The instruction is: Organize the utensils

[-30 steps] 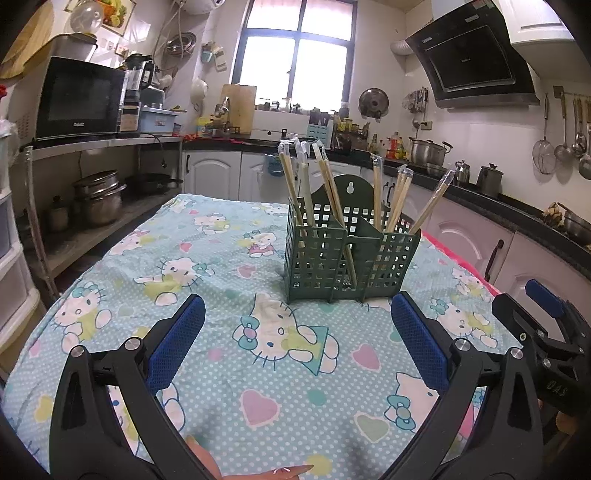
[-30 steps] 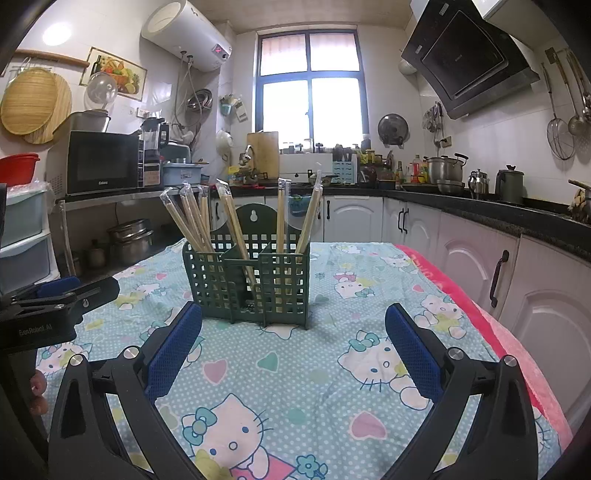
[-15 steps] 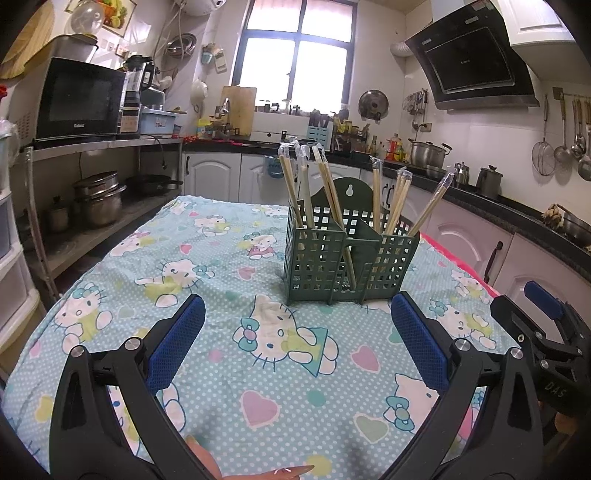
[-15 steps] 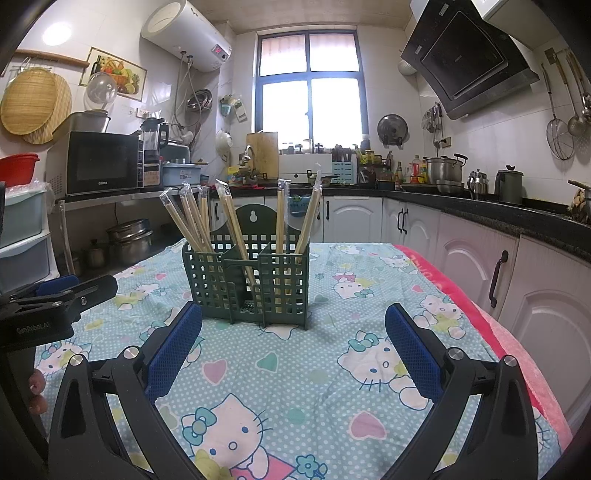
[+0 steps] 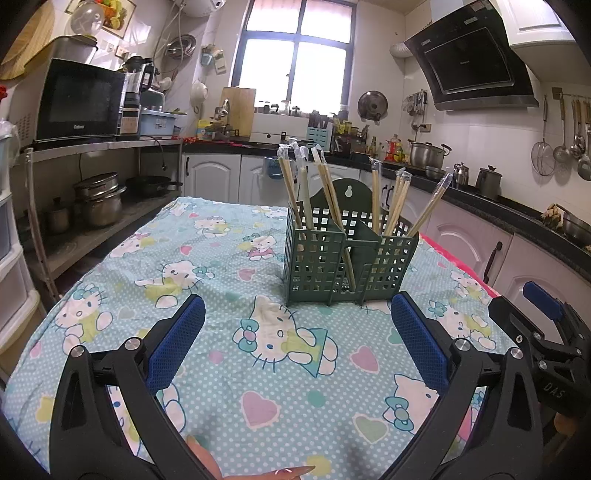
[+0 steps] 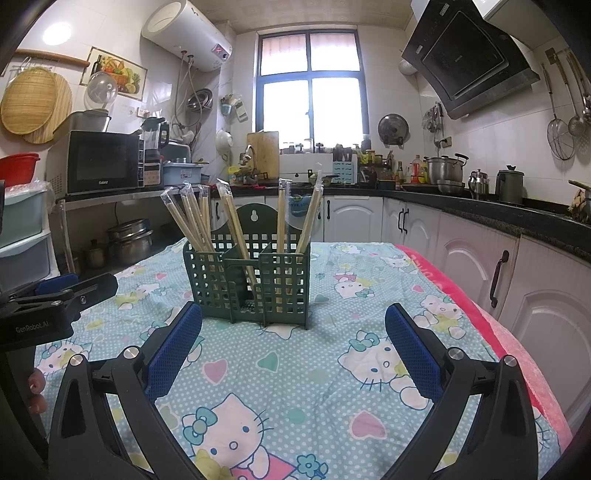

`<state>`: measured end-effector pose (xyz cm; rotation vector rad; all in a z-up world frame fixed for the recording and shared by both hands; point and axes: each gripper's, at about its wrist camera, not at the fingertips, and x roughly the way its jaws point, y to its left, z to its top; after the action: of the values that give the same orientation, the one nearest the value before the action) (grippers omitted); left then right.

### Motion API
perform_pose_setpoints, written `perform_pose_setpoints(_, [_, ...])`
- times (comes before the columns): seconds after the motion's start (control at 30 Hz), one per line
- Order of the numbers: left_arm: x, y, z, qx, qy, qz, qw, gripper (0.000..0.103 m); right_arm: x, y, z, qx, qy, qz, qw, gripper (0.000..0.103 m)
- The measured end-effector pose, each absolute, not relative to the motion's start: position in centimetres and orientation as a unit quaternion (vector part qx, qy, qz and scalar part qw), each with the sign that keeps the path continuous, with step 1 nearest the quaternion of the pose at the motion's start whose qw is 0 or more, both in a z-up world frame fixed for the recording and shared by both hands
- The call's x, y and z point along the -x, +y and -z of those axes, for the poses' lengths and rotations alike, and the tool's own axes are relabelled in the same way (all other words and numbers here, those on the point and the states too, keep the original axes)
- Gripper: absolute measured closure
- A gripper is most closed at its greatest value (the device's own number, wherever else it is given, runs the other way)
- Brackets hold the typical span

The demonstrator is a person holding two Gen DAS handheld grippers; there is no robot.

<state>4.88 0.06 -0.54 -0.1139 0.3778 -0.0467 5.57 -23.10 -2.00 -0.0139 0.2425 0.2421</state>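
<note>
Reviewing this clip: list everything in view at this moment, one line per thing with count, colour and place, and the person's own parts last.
Dark green perforated plastic utensil holder: one, green, upright mid-table on the cloth.
Plastic-wrapped wooden chopsticks: several pairs, tan, standing tilted in the holder's compartments; exact count unclear.
Cartoon-cat printed tablecloth: one, light blue with dots, covering the table.
Black microwave: one, black, on the shelf at left.
White water heater: one, white, high on the wall.
Black range hood: one, black, upper right.
Steel pots: several, silver, on the right counter.
Left hand-held gripper: one, black with blue pads, open, empty, short of the holder.
Right hand-held gripper: one, same colours, open, empty.
</note>
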Motion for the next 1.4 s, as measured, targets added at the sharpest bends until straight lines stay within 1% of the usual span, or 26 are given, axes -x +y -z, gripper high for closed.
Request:
perform_pose_setpoints(0.6, [-5.0, -0.2, 0.4, 0.055, 0.193, 0.027, 0.979, 0.01, -5.6, -23.1, 2.0, 0.007, 0.121, -0.12, 0.985, 0.006])
perform_pose_setpoints(0.83, [-5.5, -0.4, 0.7, 0.052, 0.208, 0.011, 0.977, 0.01, -5.6, -23.2, 2.0, 0.006, 0.12, -0.115, 0.986, 0.006])
perform_pose_setpoints(0.97, [-5.9, 0.4, 0.7, 0.071, 0.221, 0.013, 0.973, 0.01, -5.6, -23.5, 1.8, 0.003, 0.12, -0.107, 0.987, 0.006])
perform_pose_setpoints(1.17, [-7.3, 4.5, -0.5, 0.122, 0.238, -0.016, 0.964, 0.01, -7.0, -25.6, 0.8, -0.024, 0.131, -0.077, 0.988, 0.006])
perform_pose_setpoints(1.27, [-9.2, 7.2, -1.0, 0.118, 0.251, -0.042, 0.96, 0.01, -8.4, -27.7, 0.4, -0.038, 0.137, -0.042, 0.989, 0.006])
perform_pose_setpoints(1.4, [-11.1, 9.7, -0.7, 0.114, 0.277, -0.068, 0.952, 0.01, -11.1, -30.3, 0.6, -0.054, 0.177, -0.001, 0.983, 0.006])
